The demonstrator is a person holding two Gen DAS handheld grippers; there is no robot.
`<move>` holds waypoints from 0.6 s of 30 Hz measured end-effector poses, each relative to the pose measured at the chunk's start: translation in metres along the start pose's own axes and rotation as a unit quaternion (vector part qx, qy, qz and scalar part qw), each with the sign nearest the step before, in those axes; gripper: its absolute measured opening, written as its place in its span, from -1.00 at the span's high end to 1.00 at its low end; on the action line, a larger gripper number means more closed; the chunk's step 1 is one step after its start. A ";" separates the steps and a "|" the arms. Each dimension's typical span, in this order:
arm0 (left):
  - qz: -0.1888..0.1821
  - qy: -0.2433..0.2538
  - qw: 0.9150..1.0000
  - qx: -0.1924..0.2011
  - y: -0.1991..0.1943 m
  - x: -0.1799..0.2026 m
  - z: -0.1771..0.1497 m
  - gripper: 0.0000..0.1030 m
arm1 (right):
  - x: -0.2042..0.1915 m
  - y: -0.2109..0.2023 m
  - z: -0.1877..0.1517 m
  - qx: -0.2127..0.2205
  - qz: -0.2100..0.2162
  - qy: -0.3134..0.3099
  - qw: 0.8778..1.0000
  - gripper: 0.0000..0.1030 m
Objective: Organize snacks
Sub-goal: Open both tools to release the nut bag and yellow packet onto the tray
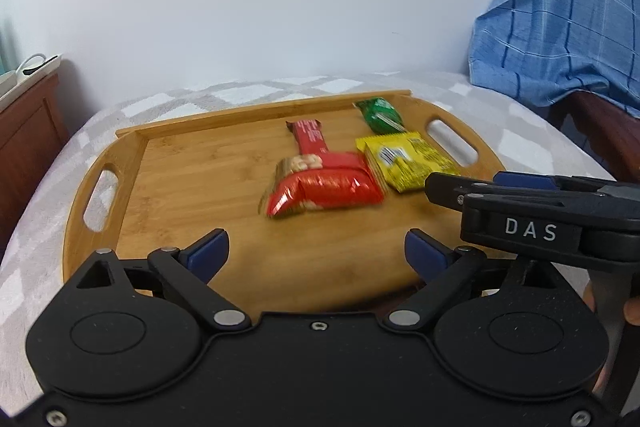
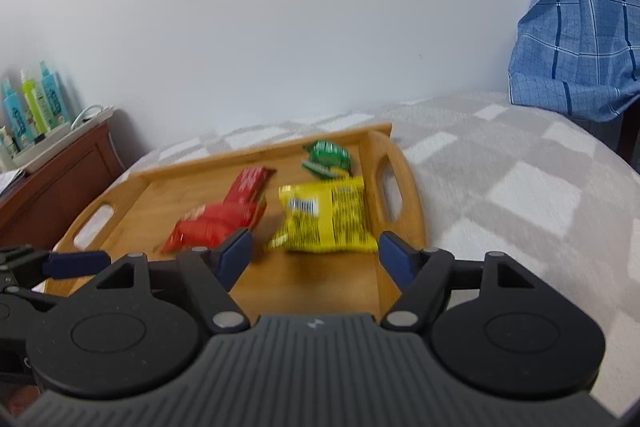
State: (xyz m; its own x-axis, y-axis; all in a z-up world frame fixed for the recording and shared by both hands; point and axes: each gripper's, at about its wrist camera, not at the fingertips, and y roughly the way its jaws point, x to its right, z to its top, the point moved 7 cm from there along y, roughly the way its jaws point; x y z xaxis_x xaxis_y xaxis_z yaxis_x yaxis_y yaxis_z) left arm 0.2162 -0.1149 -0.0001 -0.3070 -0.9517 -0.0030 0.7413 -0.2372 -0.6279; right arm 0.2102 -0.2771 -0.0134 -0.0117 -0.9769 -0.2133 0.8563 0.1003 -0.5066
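Note:
A bamboo tray lies on a grey checked blanket. On it are a shiny red packet, a slim red bar behind it, a yellow packet and a green packet at the far right. My left gripper stands open over the tray's near part, short of the red packet, with nothing between its fingers. My right gripper is open just short of the yellow packet, holding nothing. It also reaches in from the right in the left wrist view.
A brown wooden cabinet stands at the left with bottles and a white power strip on top. A blue checked cloth hangs at the right. A white wall rises behind the blanket.

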 end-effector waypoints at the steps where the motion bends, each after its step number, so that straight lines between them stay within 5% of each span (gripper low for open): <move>1: -0.003 -0.003 1.000 -0.001 -0.003 0.002 -0.003 -0.85 | -0.001 -0.005 -0.002 0.001 0.002 -0.003 1.000 -0.59; 18: -0.001 -0.035 0.999 -0.013 -0.042 0.013 -0.045 -0.86 | -0.018 -0.051 -0.026 0.038 0.016 -0.046 0.998 -0.65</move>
State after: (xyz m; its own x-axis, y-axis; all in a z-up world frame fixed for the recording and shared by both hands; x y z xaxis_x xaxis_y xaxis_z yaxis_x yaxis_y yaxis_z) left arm 0.1545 -0.1086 -0.0086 -0.2650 -0.9629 0.0515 0.7252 -0.2342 -0.6474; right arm 0.1533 -0.2602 -0.0055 0.0608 -0.9869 -0.1491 0.8920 0.1208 -0.4356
